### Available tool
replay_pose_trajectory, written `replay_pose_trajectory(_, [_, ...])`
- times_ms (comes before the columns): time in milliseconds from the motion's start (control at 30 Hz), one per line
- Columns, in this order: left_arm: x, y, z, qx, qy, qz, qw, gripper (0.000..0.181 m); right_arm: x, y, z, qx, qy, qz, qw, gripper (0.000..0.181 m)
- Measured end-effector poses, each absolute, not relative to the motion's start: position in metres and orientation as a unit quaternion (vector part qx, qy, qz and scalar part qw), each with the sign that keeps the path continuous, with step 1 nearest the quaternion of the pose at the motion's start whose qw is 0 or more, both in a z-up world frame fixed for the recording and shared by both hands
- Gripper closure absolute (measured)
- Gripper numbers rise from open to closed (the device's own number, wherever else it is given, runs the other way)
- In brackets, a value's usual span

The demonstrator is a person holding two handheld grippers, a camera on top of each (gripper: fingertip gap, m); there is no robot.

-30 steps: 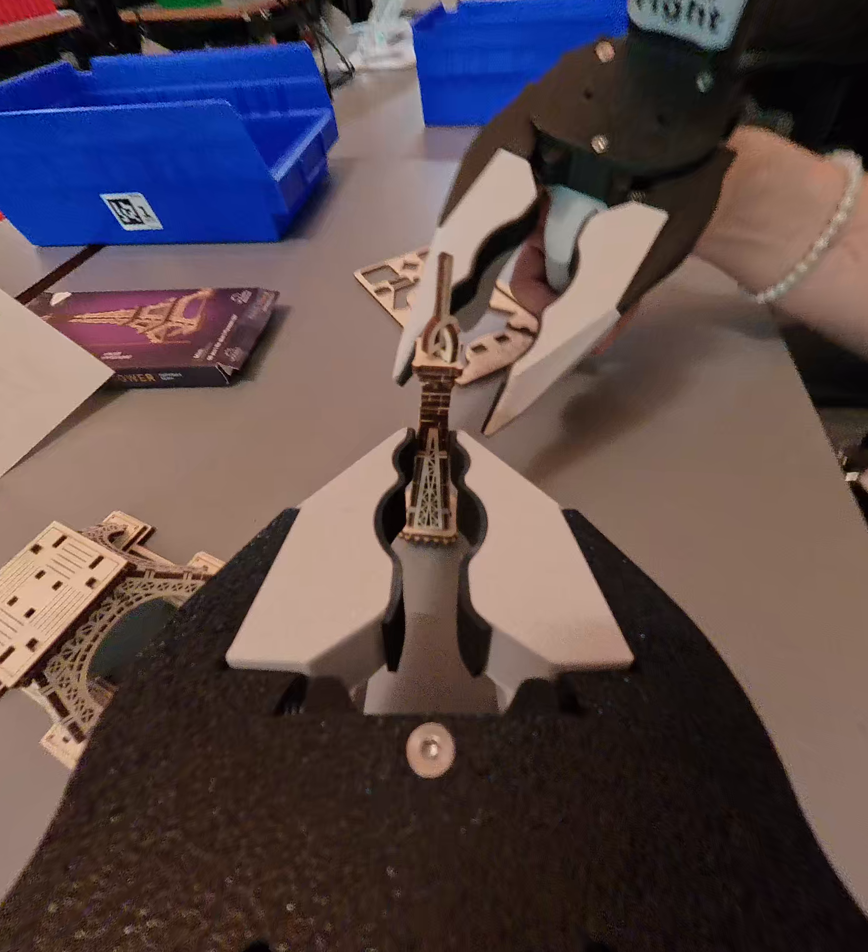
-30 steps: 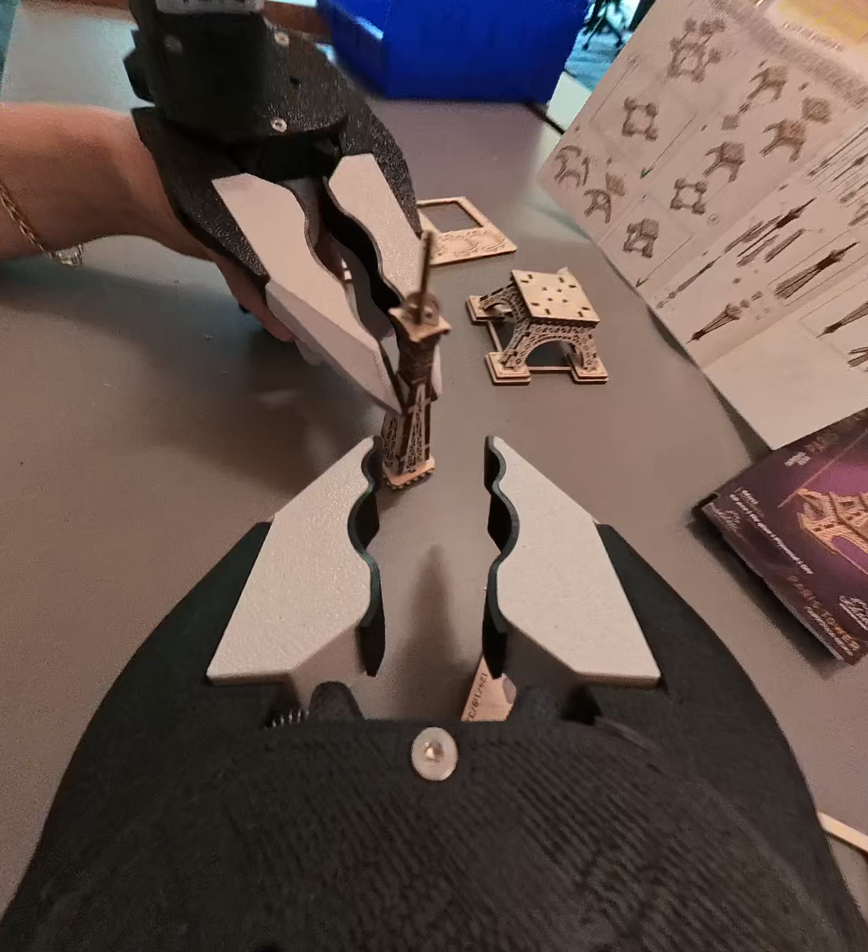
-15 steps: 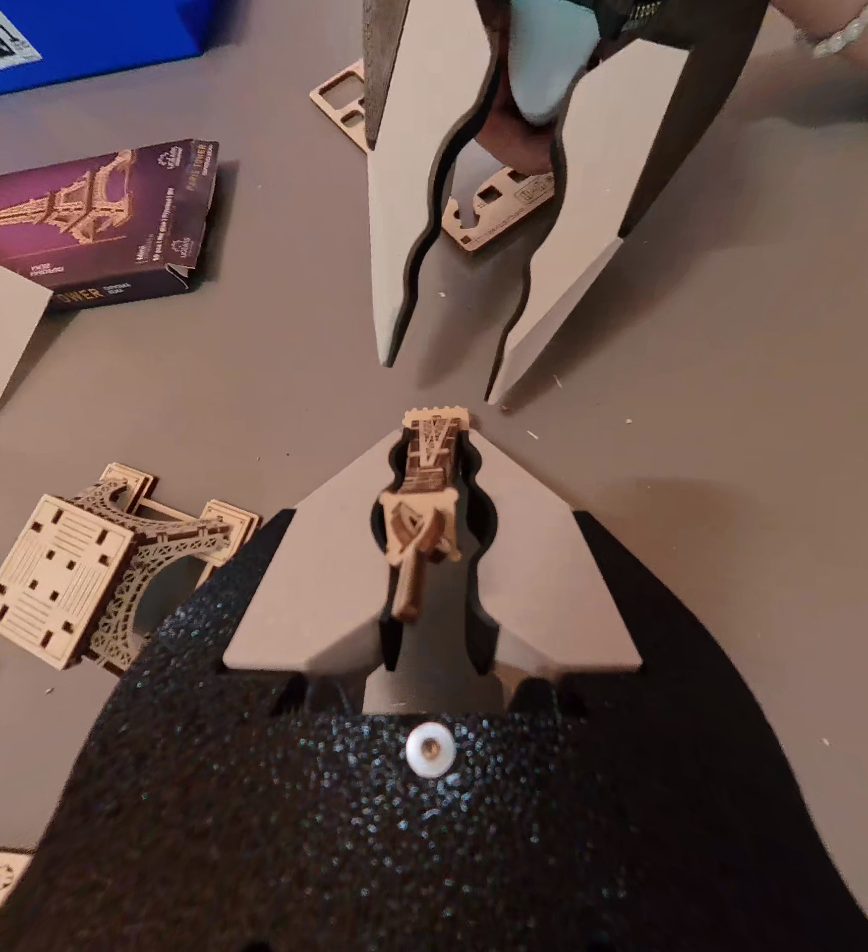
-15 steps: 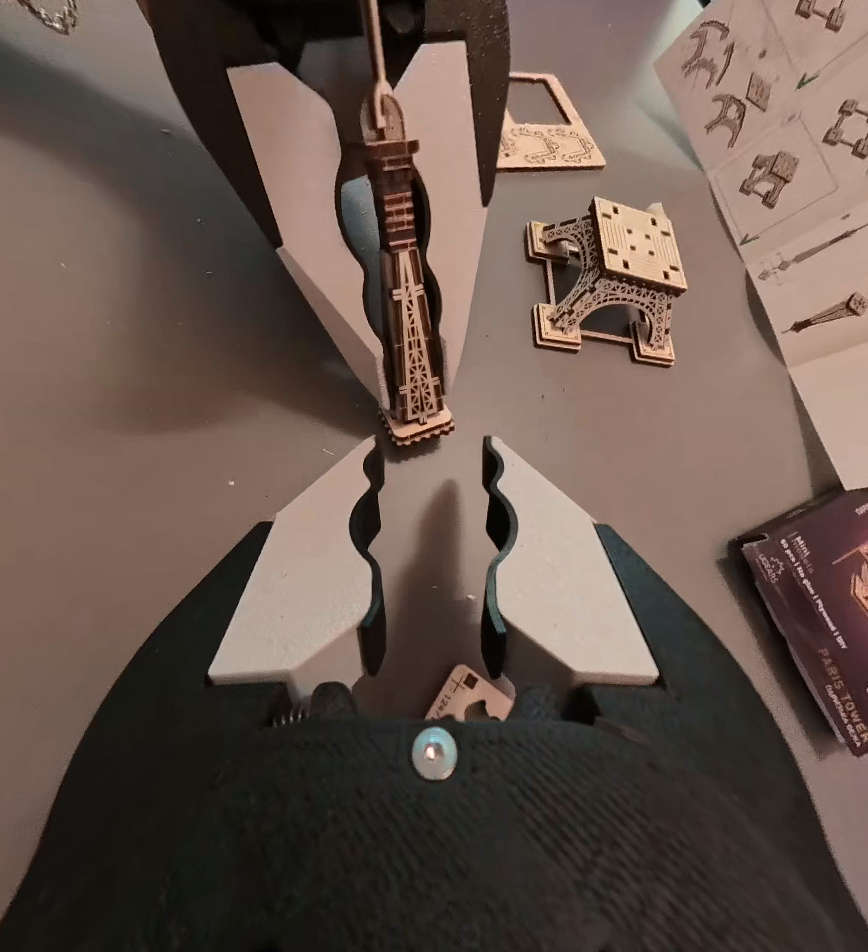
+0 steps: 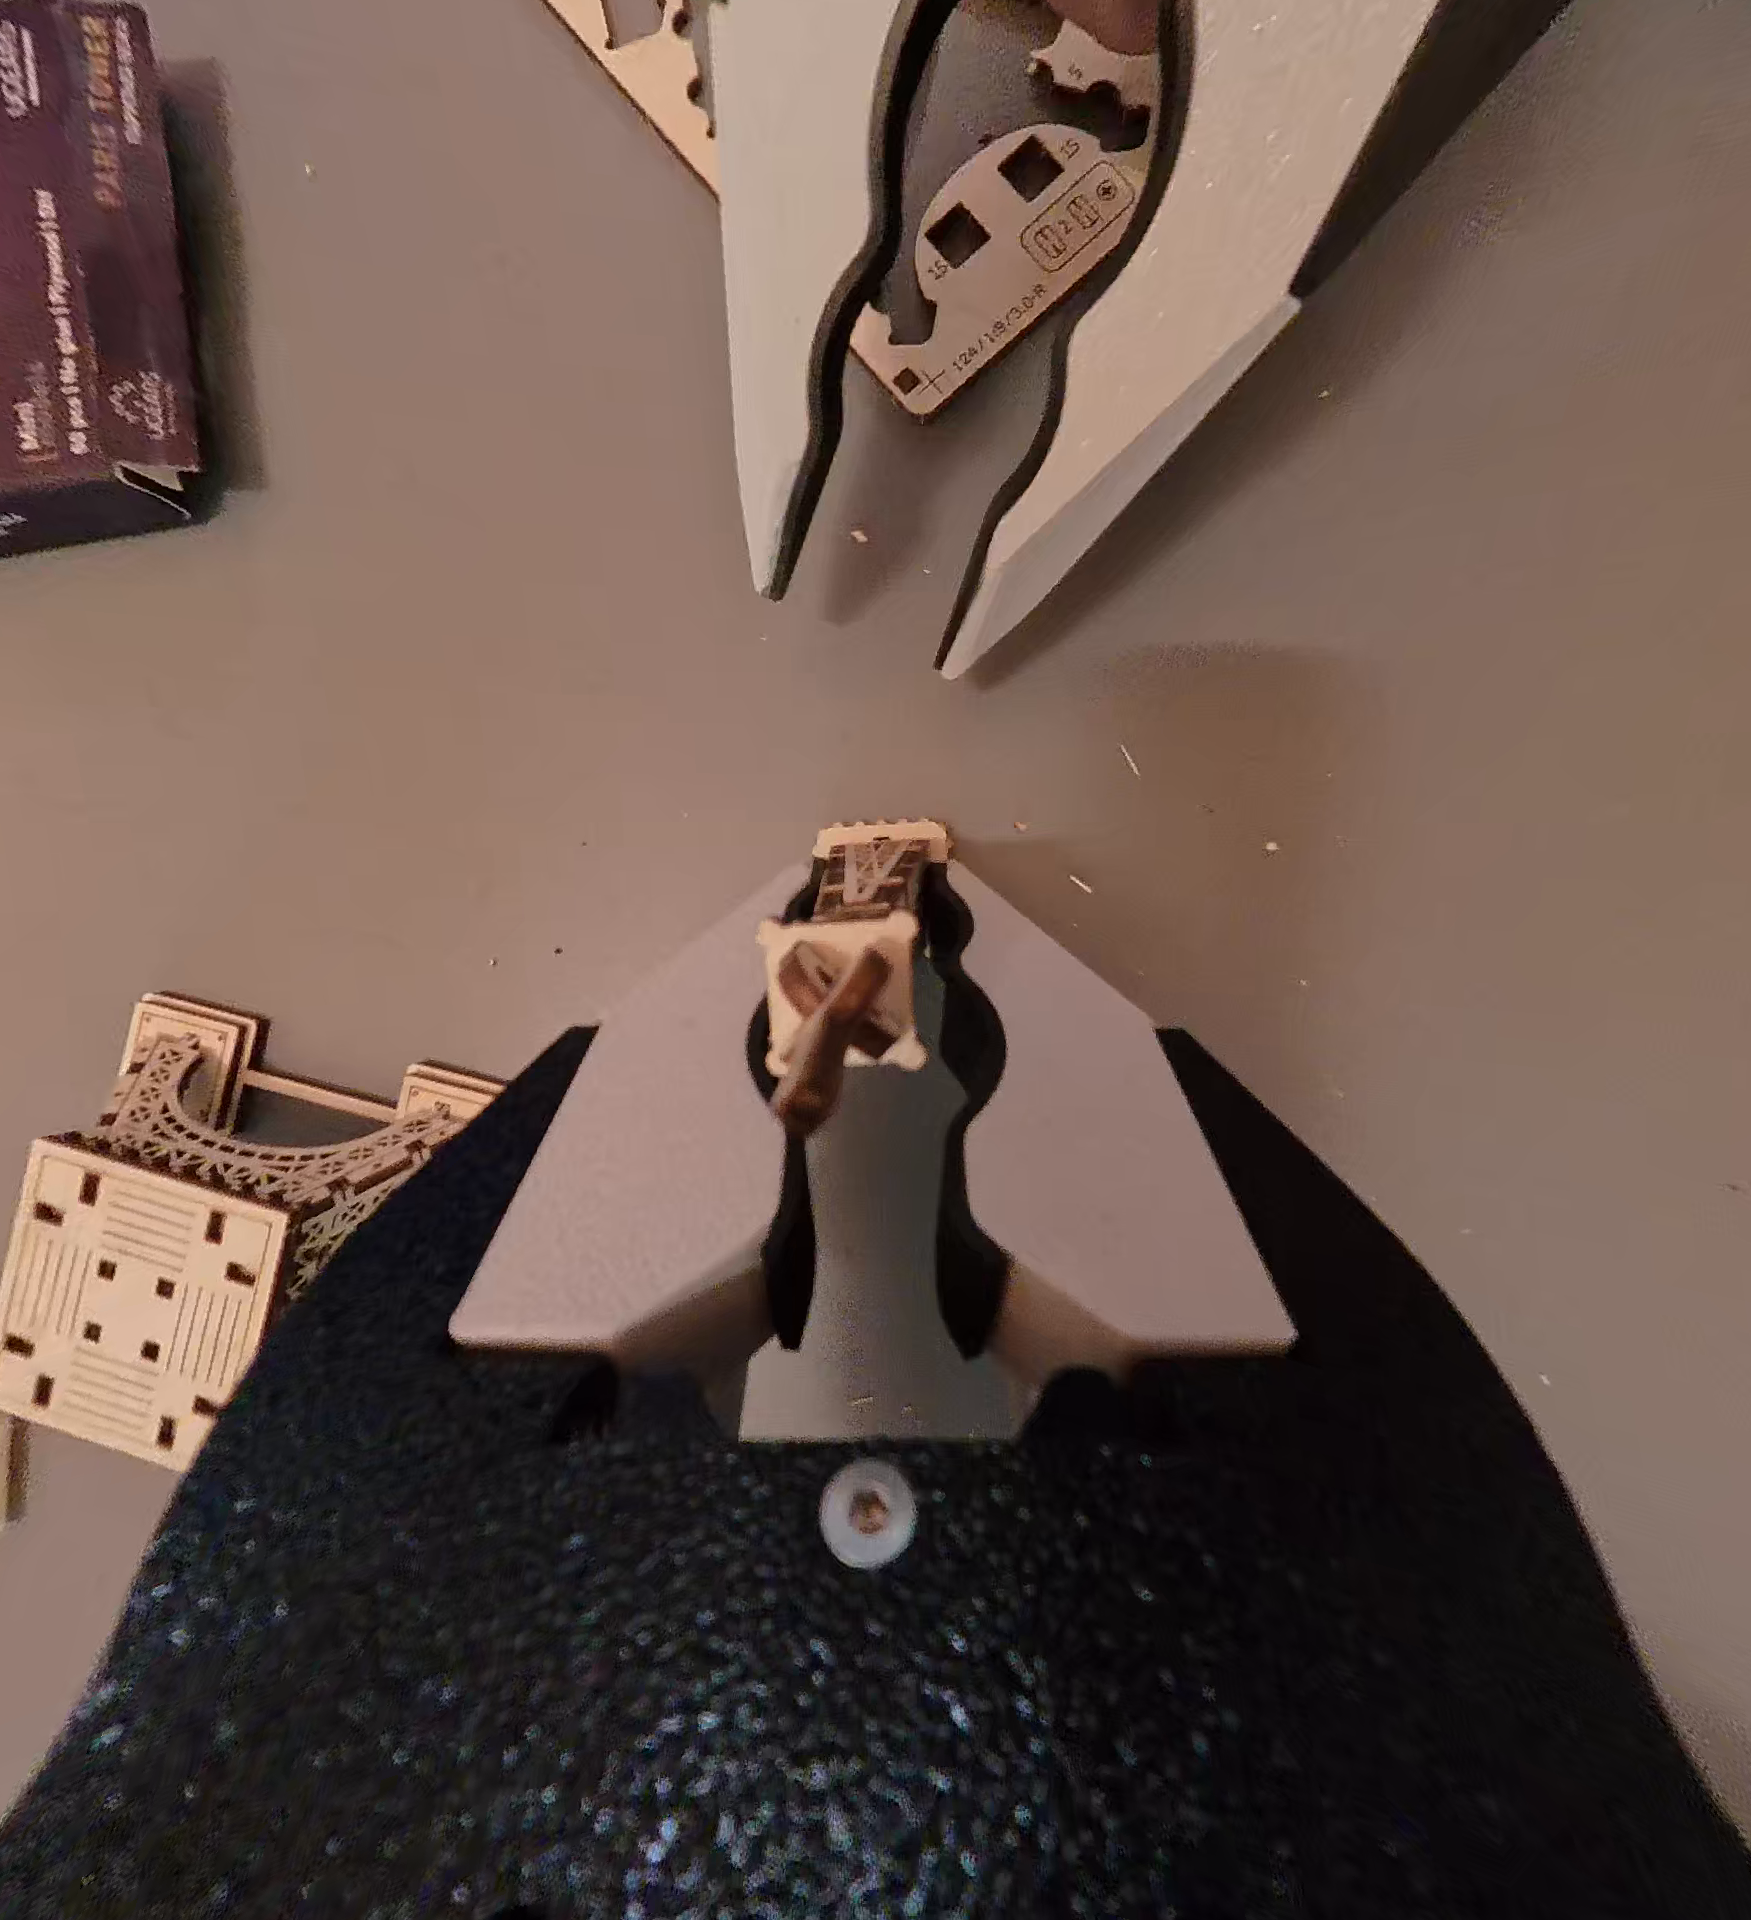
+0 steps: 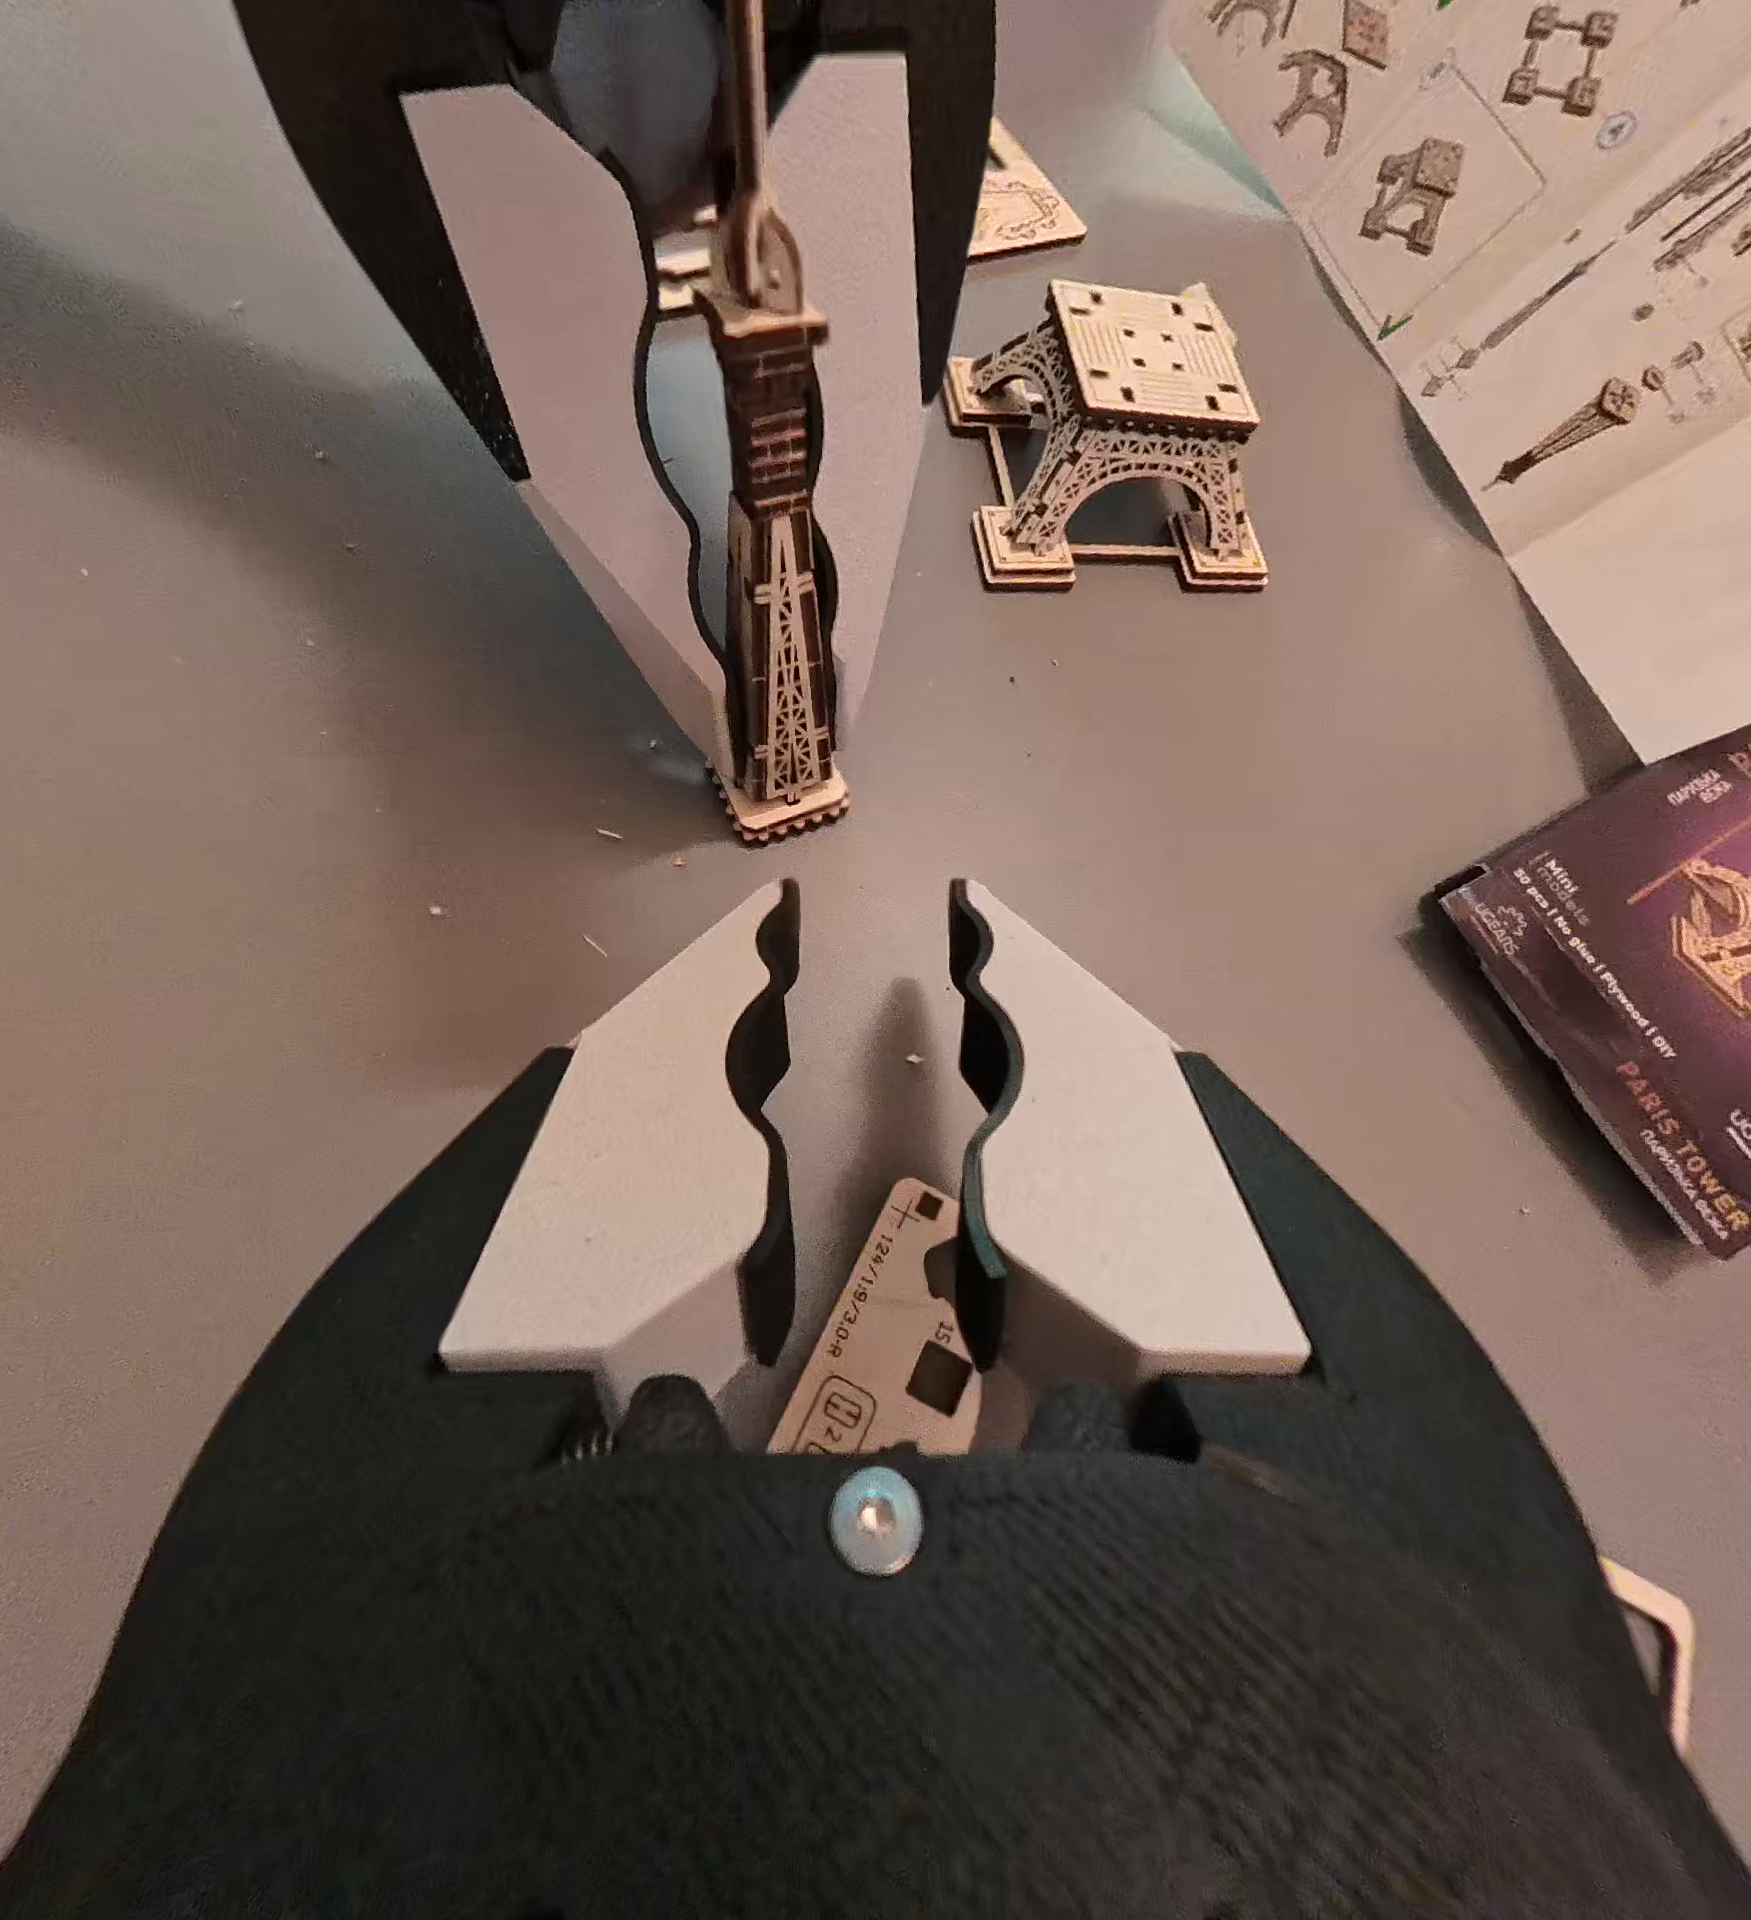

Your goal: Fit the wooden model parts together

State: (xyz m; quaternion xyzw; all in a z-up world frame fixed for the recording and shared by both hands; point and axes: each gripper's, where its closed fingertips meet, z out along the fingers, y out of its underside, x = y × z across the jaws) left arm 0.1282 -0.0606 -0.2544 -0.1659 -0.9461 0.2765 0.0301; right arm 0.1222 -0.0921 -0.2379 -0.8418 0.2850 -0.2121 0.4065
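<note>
The wooden tower spire point(image 6: 779, 582) stands upright on the grey counter point(image 6: 227, 727), its small square foot resting on the surface, clamped between the two pale fingers of the left hand-held gripper point(image 6: 777, 717), which points straight down over it. In the left wrist view the same spire point(image 5: 855, 977) is seen from above, its thin mast leaning toward the camera and its foot showing just past the left hand-held gripper point(image 5: 876, 862) tips. The right hand-held gripper point(image 6: 869, 888) sits on the near side of the spire, close to it but apart; its fingers are spread with a clear gap and grasp nothing. A flat wooden scrap sheet point(image 6: 886, 1340) with square cut-outs lies on the counter under that gripper, showing between the fingers near their roots; in the left wrist view the same sheet point(image 5: 1006, 260) shows between the fingers of the right hand-held gripper point(image 5: 866, 623). The arched tower base point(image 6: 1120, 436), with its slotted square top deck, stands on the counter to the right of the spire and farther off, well apart from both grippers. An unfolded instruction sheet point(image 6: 1577, 260) lies at the far right, and a purple box point(image 6: 1681, 1018) lies nearer, on the right. Small wood splinters dot the counter around the spire's foot.
</note>
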Motion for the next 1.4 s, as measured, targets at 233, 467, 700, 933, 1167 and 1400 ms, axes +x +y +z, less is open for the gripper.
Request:
replay_pose_trajectory(233, [0.128,-0.060,-0.256,-0.161,-0.961,0.221,0.043,0.164,0.123,-0.090,-0.227,-0.819,0.294,-0.200,0.450,0.157])
replay_pose_trajectory(467, [0.128,-0.059,-0.257,-0.154,-0.973,0.172,0.023,0.163,0.122,-0.089,-0.237,-0.827,0.311,-0.180,0.433,0.161])
replay_pose_trajectory(700, [0.128,-0.058,-0.257,-0.143,-0.981,0.125,0.028,0.164,0.121,-0.090,-0.239,-0.827,0.317,-0.173,0.430,0.162])
replay_pose_trajectory(933, [0.128,-0.059,-0.257,-0.135,-0.986,0.093,0.032,0.164,0.119,-0.106,-0.242,-0.832,0.334,-0.171,0.409,0.160])
replay_pose_trajectory(1167, [0.124,-0.060,-0.260,-0.151,-0.974,0.167,0.037,0.150,0.121,-0.088,-0.227,-0.824,0.284,-0.186,0.453,0.152])
replay_pose_trajectory(1400, [0.124,-0.062,-0.235,-0.118,-0.963,0.237,0.049,0.137,0.129,-0.071,-0.224,-0.826,0.259,-0.192,0.462,0.151])
